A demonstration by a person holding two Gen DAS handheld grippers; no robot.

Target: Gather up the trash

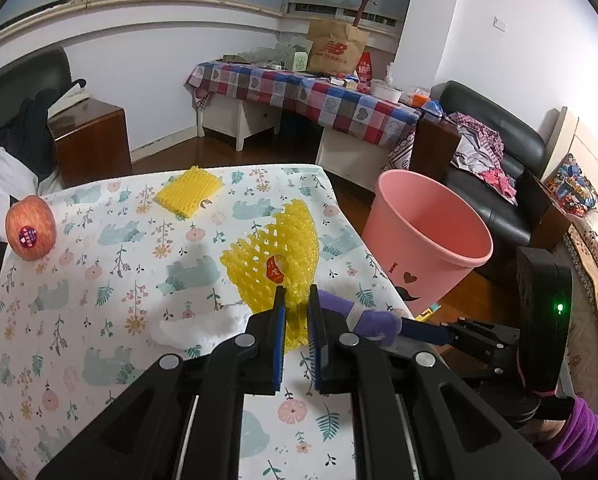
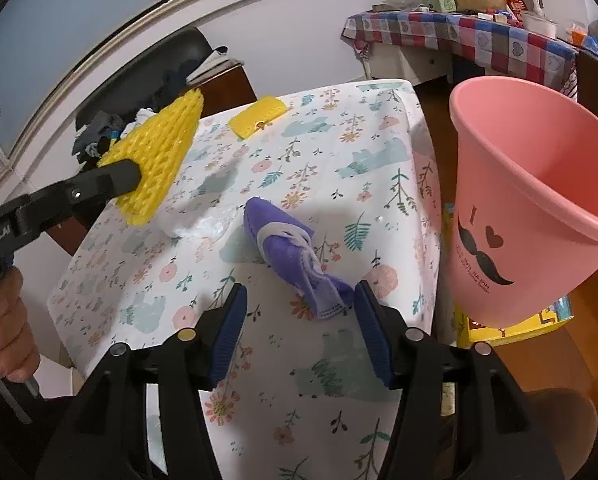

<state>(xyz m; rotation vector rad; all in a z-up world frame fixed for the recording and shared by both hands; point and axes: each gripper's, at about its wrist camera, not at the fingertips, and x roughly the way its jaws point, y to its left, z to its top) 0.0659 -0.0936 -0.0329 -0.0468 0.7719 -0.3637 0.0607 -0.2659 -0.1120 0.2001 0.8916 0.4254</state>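
Left gripper (image 1: 297,304) pinches the yellow foam fruit net (image 1: 273,256), lifted clear of the table (image 1: 99,320). Carry it toward 2 o'clock, over the pink bin (image 1: 431,232), before releasing. Right gripper (image 2: 299,300), spread, straddles the purple cloth (image 2: 295,248).

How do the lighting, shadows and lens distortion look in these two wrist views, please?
Left wrist view: even indoor light, sharp, straight wall trim bowed by the fisheye, dark vignette corners, soft shadow beside the apple. Right wrist view: same bowing, the pink bin stretched into a cone, soft shadows on the tablecloth beneath the raised yellow foam net and purple mask.
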